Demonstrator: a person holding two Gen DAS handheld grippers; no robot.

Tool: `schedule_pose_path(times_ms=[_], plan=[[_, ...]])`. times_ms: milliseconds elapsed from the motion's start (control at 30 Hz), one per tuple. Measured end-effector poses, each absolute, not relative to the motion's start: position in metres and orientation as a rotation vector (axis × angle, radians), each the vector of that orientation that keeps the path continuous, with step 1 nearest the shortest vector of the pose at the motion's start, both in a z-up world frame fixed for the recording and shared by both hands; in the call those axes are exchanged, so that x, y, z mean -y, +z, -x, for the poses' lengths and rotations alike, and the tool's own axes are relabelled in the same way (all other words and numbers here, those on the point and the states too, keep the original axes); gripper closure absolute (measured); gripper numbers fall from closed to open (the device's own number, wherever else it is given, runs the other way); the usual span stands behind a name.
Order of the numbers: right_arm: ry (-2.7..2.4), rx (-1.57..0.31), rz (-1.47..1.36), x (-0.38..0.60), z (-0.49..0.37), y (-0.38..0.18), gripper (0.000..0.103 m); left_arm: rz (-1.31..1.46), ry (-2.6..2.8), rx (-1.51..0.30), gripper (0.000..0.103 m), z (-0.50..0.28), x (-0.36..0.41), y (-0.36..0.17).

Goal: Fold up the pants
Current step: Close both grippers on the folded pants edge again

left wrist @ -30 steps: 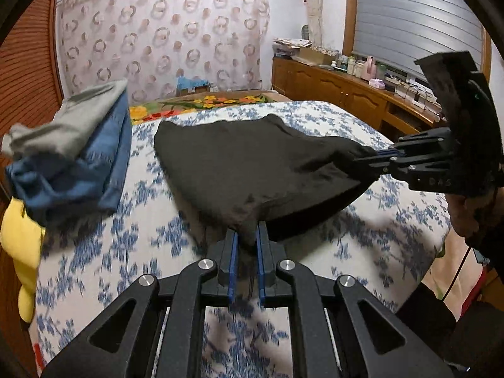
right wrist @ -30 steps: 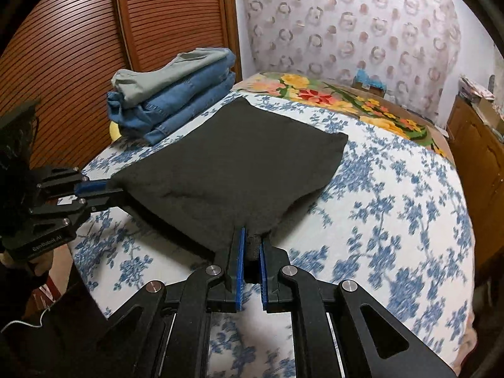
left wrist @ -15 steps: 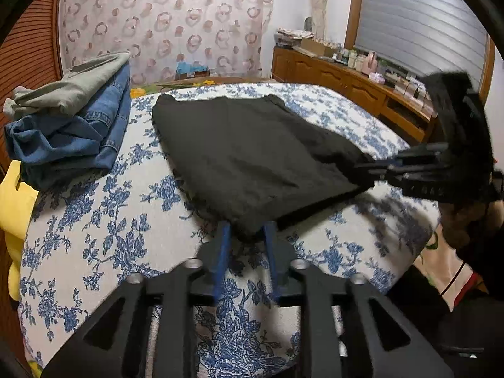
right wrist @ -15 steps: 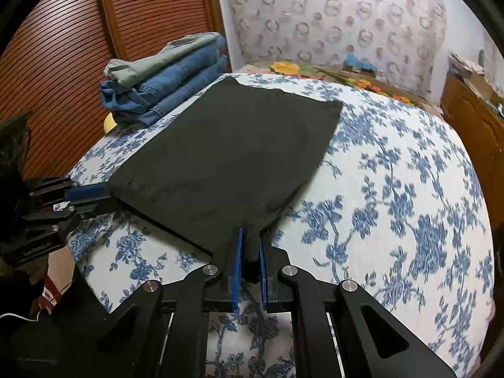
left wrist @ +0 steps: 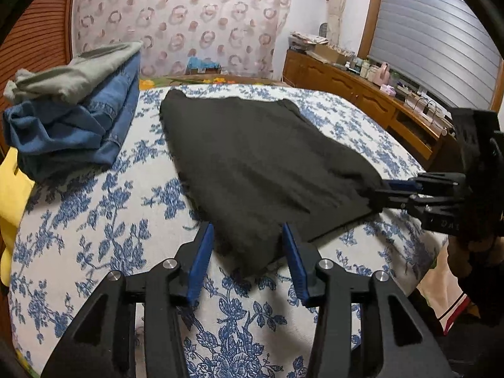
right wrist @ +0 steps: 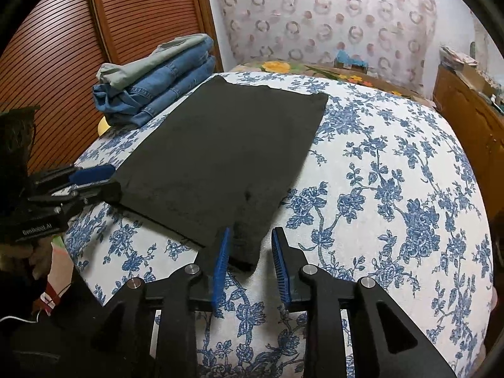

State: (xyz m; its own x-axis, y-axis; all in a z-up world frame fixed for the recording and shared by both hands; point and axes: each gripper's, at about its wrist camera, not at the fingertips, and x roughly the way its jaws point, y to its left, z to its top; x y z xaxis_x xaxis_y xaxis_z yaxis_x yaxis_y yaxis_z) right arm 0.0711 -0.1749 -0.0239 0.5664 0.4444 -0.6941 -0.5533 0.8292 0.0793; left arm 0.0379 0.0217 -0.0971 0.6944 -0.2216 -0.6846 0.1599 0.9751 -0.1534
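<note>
Both grippers, left [left wrist: 247,260] and right [right wrist: 250,263], stand released astride the near corners of the soft, limp black folded pants [right wrist: 226,154] lying flat near the floral bed's [right wrist: 393,189] front edge, best pinched at those corners.

Circle-patterned curtain [left wrist: 189,22], wooden sideboard [left wrist: 362,94]

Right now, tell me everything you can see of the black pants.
The black pants lie folded flat on the floral bedsheet, a dark matte fabric in a roughly rectangular shape, smooth with slight wrinkles at the near edge. The far edge sits beside the stack of folded jeans. Both near corners sit between open tongs: left tongs and right tongs, neither gripping.
</note>
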Motion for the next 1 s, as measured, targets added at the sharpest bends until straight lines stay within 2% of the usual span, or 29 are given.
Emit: schedule_pose_path(times_ms=[200,400,467,600,667,700,867,1000], plan=[[0.596,-0.780,0.145,0.175,-0.074,-0.026,0.069,0.086,-0.212,-0.805,0.056,-0.037,-0.022,-0.108],[0.607,-0.789,0.136,0.169,-0.078,-0.031,0.068,0.070,-0.204,-0.790,0.056,-0.032,-0.019,-0.112],[0.609,-0.789,0.134,0.167,-0.078,-0.031,0.068,0.069,-0.198,-0.783,0.060,-0.032,-0.019,-0.112],[0.616,-0.784,0.140,0.163,-0.079,-0.032,0.068,0.064,-0.217,-0.775,0.077,-0.028,-0.015,-0.113],[0.618,-0.782,0.140,0.163,-0.079,-0.033,0.068,0.069,-0.219,-0.772,0.081,-0.028,-0.016,-0.113],[0.621,-0.782,0.138,0.162,-0.079,-0.034,0.073,0.075,-0.222,-0.771,0.086,-0.028,-0.017,-0.113],[0.654,-0.776,0.126,0.163,-0.079,-0.034,0.090,0.116,-0.242,-0.740,0.089,-0.025,-0.024,-0.106],[0.674,-0.756,0.093,0.169,-0.079,-0.027,0.092,0.126,-0.252,-0.699,0.090,-0.021,-0.025,-0.091]])
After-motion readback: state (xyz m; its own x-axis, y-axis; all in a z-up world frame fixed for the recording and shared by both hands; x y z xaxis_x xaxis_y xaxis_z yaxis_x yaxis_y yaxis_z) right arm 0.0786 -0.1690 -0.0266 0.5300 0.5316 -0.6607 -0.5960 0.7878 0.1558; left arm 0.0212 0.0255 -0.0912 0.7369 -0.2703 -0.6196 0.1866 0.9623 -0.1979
